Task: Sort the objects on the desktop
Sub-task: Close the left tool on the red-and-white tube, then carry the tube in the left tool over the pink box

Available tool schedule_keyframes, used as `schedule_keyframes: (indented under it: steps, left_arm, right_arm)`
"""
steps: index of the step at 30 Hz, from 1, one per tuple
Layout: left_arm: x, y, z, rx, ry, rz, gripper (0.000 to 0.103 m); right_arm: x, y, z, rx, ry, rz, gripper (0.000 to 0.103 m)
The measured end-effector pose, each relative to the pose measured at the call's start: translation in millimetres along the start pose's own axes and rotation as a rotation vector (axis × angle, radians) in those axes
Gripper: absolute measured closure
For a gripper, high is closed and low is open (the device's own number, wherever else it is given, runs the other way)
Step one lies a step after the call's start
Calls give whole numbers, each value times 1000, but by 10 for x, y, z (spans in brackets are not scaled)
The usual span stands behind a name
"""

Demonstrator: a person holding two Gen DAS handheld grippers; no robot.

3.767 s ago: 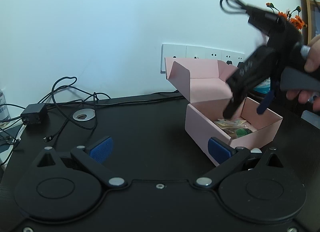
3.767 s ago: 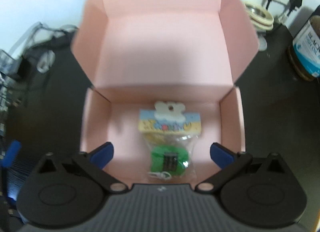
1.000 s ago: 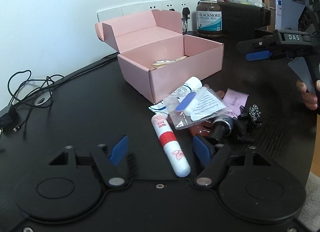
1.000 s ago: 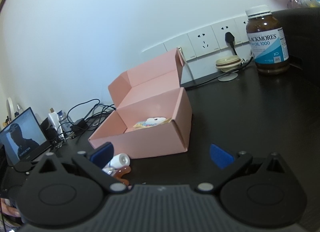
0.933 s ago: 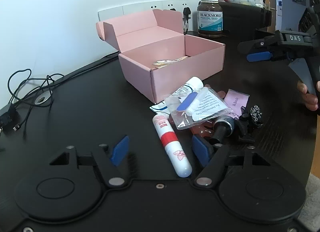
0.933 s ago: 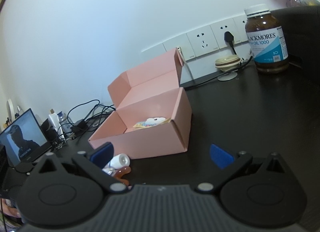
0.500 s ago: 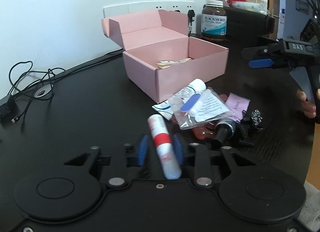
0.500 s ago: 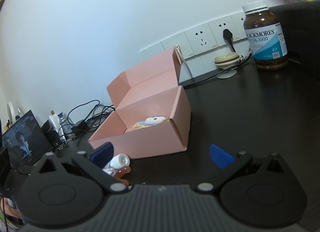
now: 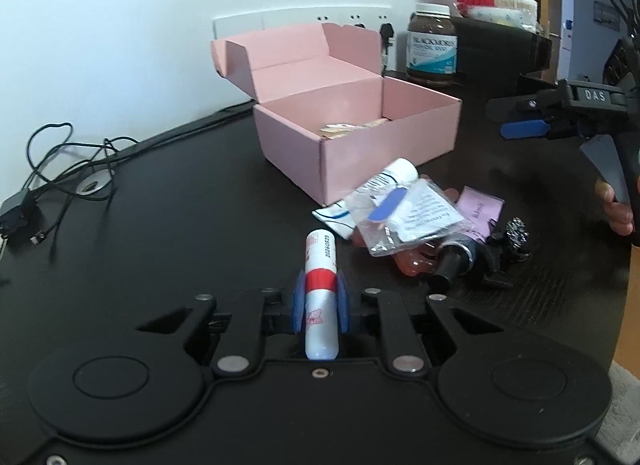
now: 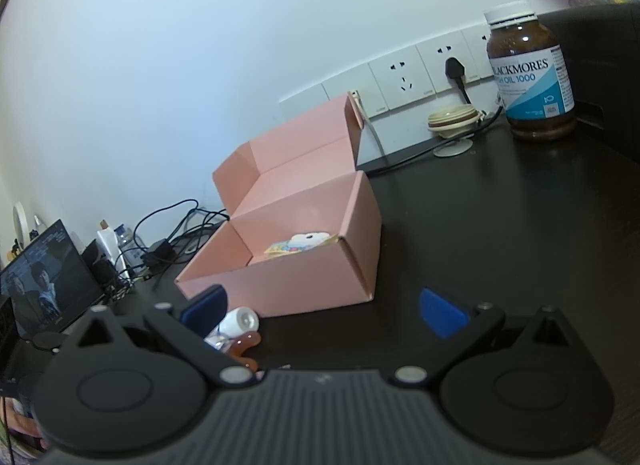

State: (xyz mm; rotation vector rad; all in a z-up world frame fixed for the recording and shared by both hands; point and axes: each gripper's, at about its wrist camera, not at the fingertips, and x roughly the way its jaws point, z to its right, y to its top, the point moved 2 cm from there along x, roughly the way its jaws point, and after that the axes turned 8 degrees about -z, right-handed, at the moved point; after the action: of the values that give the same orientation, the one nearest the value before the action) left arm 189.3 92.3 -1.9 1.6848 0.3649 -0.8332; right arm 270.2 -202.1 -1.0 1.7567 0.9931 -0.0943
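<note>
Left gripper [image 9: 320,299]: blue pads are clamped on a white cylindrical tube with a red band [image 9: 320,285], held in front of the open pink cardboard box [image 9: 356,133]. One printed packet [image 10: 298,244] is seen inside the box. Right gripper [image 10: 324,307]: fingers are spread apart, empty, right of the box.

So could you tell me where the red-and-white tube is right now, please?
In the left wrist view, the red-and-white tube sits clamped in the left claw, left of the clutter pile.
</note>
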Motion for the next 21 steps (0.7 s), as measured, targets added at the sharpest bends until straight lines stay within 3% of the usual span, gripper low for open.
schedule_keyframes:
  steps: [14, 21]
  left_arm:
    - [-76, 128, 8, 21, 62, 77, 86]
    - [-98, 458, 57, 40, 79, 161, 86]
  right_arm:
    - [-8, 4, 18, 12, 14, 2, 1]
    - [-9, 9, 42, 25, 25, 3, 1]
